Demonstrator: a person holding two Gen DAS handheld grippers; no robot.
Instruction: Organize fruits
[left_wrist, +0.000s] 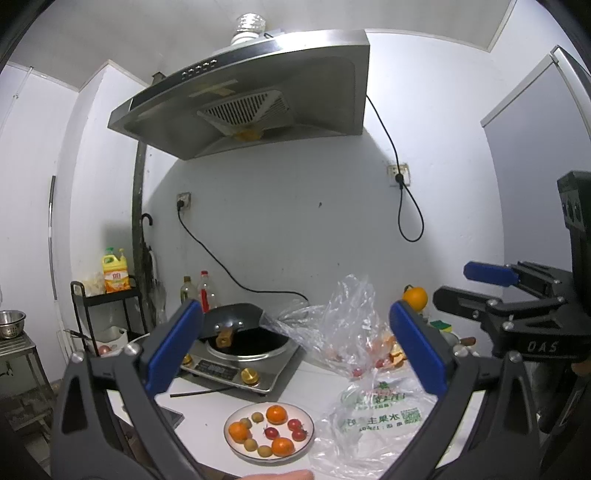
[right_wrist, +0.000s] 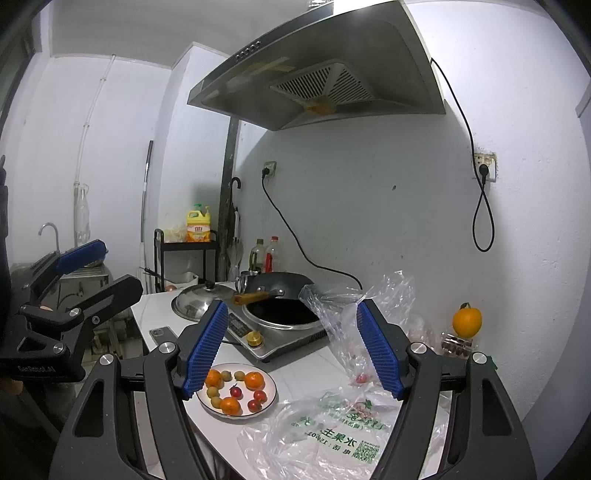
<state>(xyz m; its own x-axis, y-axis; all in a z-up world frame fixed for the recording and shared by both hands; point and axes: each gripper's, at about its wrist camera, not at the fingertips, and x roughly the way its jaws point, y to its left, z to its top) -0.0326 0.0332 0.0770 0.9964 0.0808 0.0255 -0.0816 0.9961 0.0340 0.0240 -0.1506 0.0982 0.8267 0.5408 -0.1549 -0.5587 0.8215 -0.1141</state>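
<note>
Both grippers, left (left_wrist: 295, 350) and right (right_wrist: 291, 347), were held wide and empty. Fruit was gathered on the plate (right_wrist: 271, 397) at 6 o'clock, seemingly for sorting.

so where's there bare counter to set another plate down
Bare counter lies between the fruit plate, the induction cooker and the plastic bags; a smaller patch sits between the phone and the pot lid. The right side is crowded with bags.

Home kitchen; range hood (left_wrist: 243, 96), wok (right_wrist: 280, 291) on induction cooker (right_wrist: 273, 332), sink tap (right_wrist: 50, 230)
</note>
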